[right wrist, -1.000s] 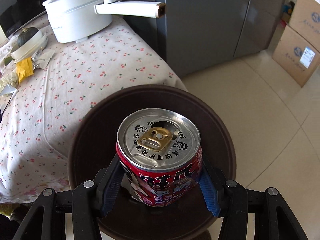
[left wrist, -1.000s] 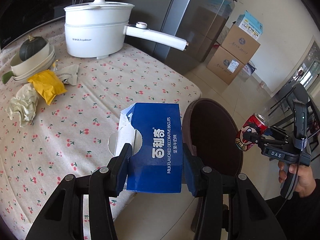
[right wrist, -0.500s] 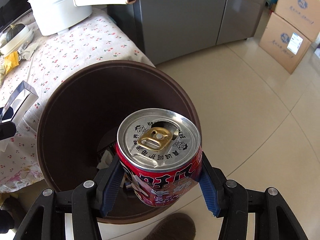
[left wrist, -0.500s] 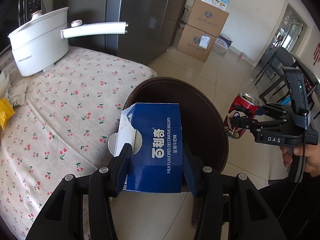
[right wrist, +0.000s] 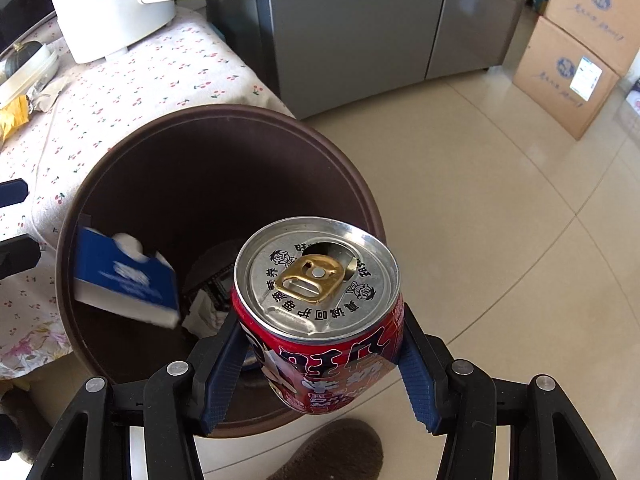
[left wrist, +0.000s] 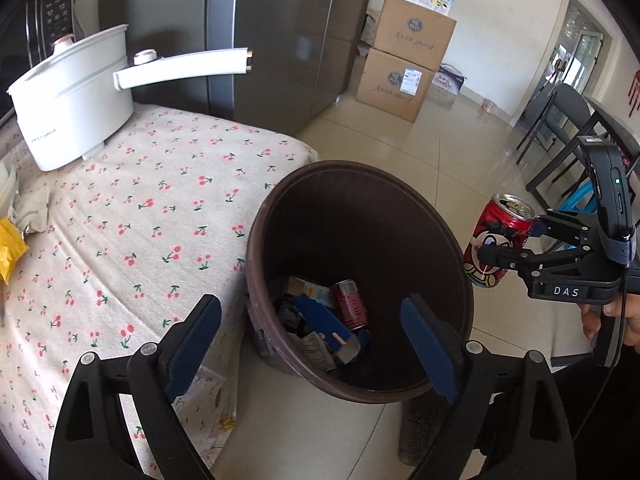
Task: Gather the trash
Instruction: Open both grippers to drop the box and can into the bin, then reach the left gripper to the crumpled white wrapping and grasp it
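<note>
A brown trash bin (left wrist: 436, 224) stands on the floor beside the table; it also shows in the right wrist view (right wrist: 224, 120). My left gripper (left wrist: 316, 344) is open and empty above the bin. The blue biscuit box (right wrist: 124, 280) is falling inside the bin in the right wrist view; in the left wrist view it lies among trash at the bottom (left wrist: 324, 320). My right gripper (right wrist: 320, 364) is shut on a red drink can (right wrist: 320, 312), held over the bin's right edge; the can also shows in the left wrist view (left wrist: 496, 248).
A cherry-print tablecloth (left wrist: 132, 216) covers the table left of the bin. A white electric pot (left wrist: 76, 100) with a long handle, a yellow wrapper (left wrist: 10, 248) and crumpled paper (left wrist: 34, 208) lie on it. Cardboard boxes (left wrist: 400, 64) and a grey fridge (left wrist: 280, 32) stand behind.
My left gripper opened and let go of the blue biscuit box, which dropped into the bin. My right gripper still holds the can and tilted slightly toward the bin.
</note>
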`<state>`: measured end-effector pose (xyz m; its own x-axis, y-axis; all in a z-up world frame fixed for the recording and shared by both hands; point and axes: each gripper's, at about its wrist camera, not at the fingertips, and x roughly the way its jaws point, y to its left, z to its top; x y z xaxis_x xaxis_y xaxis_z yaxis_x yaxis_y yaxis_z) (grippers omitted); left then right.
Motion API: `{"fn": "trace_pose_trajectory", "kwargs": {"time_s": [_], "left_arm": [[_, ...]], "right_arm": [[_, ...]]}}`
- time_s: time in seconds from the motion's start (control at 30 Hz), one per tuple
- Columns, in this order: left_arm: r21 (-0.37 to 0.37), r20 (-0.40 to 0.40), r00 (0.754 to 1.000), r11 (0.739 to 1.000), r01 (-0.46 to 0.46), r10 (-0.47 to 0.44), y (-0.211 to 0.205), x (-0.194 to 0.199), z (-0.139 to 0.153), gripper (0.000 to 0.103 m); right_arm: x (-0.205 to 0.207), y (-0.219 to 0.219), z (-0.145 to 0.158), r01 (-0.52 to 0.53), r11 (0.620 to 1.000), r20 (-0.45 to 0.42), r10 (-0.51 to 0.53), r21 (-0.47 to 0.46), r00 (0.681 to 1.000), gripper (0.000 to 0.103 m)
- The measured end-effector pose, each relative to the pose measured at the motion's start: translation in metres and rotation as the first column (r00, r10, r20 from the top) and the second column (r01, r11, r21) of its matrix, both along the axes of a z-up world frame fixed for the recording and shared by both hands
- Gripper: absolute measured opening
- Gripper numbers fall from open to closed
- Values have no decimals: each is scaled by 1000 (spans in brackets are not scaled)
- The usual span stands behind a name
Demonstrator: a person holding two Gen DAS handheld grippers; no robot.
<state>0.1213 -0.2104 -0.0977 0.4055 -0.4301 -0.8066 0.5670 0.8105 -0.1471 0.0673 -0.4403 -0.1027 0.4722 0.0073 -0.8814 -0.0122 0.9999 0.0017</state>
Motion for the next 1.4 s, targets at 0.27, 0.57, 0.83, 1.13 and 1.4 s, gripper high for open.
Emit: {"fn": "trace_pose_trajectory", "kwargs": {"time_s": [0.27,0.57,0.83,1.13,1.4], "left_arm": [[23,-31,997,997,-74,74,39,-1,5,99],[72,3,991,989,-130,130,87,-6,17,103],[79,-4,979,976,-204,205,129,-4,22,103],[66,-10,957,955,-288,290,169,-4,30,103],[53,-26,923,922,-383,384,212,-2,35,103]], "right_arm": [[11,20,-4,-32,999,-32,31,-12,999,62],[32,56,-1,-81,996,-43,80,-24,996,62],[43,86,17,-111,994,0,111,-4,994,85],[50,113,21,-154,988,9,154,-32,988,86],[62,139,28,-173,984,12,174,-35,985,88]]}}
